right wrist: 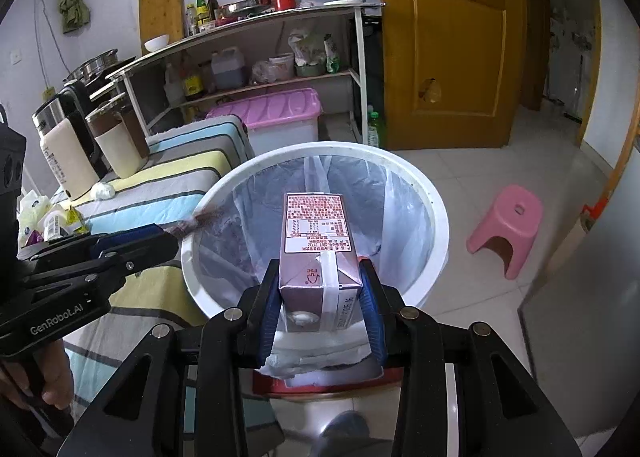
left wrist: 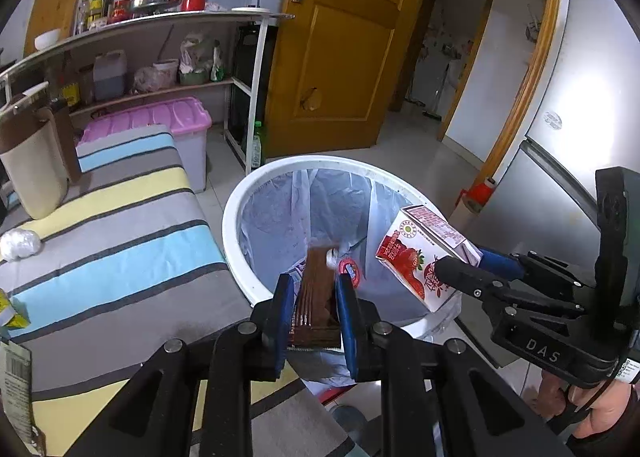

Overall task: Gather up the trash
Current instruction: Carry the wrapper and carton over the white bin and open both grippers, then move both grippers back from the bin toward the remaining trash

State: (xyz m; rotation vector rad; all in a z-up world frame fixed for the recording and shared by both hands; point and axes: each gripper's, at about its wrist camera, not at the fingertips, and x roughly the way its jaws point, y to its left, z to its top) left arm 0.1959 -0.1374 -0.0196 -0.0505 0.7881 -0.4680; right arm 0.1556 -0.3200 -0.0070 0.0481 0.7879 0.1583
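Note:
My left gripper (left wrist: 311,297) is shut on a brown snack wrapper (left wrist: 314,299) and holds it over the near rim of the white trash bin (left wrist: 240,193), which is lined with a clear bag. My right gripper (right wrist: 320,293) is shut on a strawberry milk carton (right wrist: 316,241) and holds it over the same bin (right wrist: 436,201). In the left wrist view the carton (left wrist: 420,257) and the right gripper (left wrist: 468,269) sit over the bin's right rim. In the right wrist view the left gripper (right wrist: 160,235) shows at the left with the blurred wrapper (right wrist: 208,217) at its tip.
A striped cloth covers the table (left wrist: 120,241) left of the bin, with a crumpled white ball (left wrist: 20,243), a yellow packet (left wrist: 12,311) and kettles (right wrist: 76,145) on it. A pink stool (right wrist: 508,225) stands on the floor to the right. A fridge (left wrist: 572,105) is at the far right.

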